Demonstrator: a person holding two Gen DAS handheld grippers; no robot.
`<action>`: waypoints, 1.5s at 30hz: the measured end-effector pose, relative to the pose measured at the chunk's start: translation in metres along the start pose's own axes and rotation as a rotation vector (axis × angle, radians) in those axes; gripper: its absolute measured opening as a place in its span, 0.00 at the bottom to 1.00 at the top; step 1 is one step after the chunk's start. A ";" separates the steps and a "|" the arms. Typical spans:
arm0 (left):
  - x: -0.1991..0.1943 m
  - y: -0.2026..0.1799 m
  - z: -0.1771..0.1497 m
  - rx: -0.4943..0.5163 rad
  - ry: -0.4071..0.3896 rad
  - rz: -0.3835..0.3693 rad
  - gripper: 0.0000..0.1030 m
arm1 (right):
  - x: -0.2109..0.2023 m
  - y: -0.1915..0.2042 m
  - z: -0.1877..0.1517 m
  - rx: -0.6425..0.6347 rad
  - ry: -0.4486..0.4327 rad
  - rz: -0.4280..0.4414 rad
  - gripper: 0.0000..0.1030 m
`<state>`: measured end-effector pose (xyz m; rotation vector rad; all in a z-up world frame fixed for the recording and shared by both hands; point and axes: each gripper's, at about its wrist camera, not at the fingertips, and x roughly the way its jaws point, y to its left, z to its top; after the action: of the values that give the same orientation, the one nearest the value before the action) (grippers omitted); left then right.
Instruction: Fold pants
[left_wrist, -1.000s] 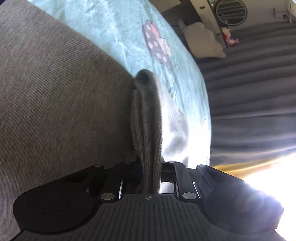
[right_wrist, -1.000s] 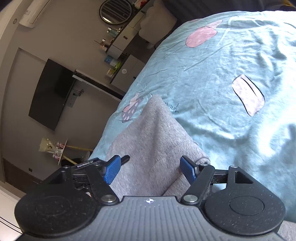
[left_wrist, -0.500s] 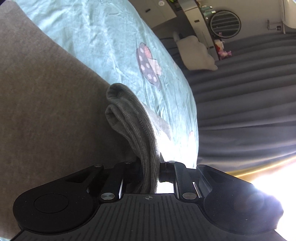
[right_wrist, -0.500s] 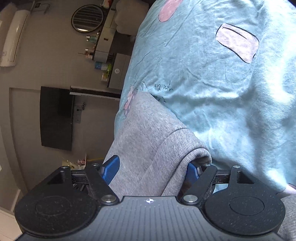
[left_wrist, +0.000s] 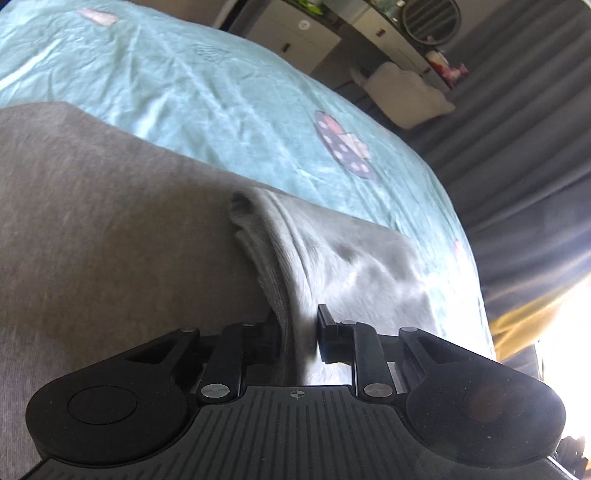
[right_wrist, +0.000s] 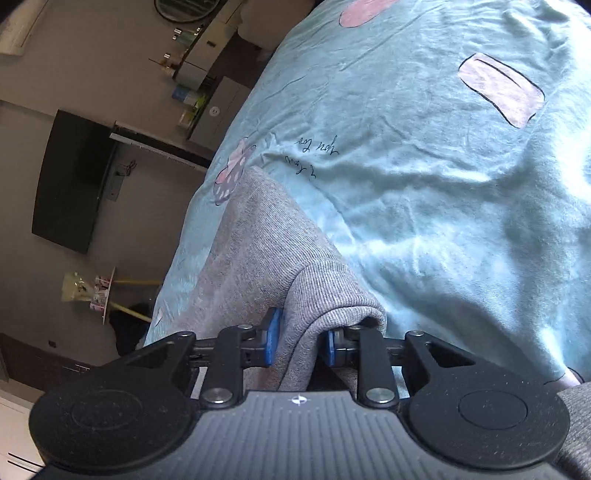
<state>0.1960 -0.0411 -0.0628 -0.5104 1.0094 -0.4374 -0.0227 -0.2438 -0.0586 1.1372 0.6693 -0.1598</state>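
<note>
grey pants (left_wrist: 110, 229) on bed (left_wrist: 207, 92), cuff at 12. left gripper (left_wrist: 297, 334) fingers opening around cuff; right gripper (right_wrist: 297, 341) fingers closing on hem fold. risk: fold slips, layers skew.

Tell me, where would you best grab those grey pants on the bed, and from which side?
Take the grey pants at the ribbed hem, from the near edge, along the blue bedspread. The hem bunches into a thick ridge. The right gripper is closing on it; the left gripper is opening around another fold.
</note>
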 end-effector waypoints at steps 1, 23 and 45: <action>0.002 0.006 0.001 -0.031 -0.011 -0.005 0.32 | 0.001 -0.003 0.001 0.024 -0.004 0.006 0.28; -0.013 0.023 0.010 0.045 -0.018 0.045 0.46 | 0.010 -0.004 -0.004 0.007 0.016 0.039 0.19; -0.028 -0.003 -0.035 0.002 0.041 0.157 0.14 | 0.015 0.024 -0.021 -0.143 -0.021 -0.121 0.20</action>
<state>0.1517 -0.0347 -0.0571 -0.4183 1.0797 -0.3093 -0.0086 -0.2114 -0.0537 0.9573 0.7198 -0.2230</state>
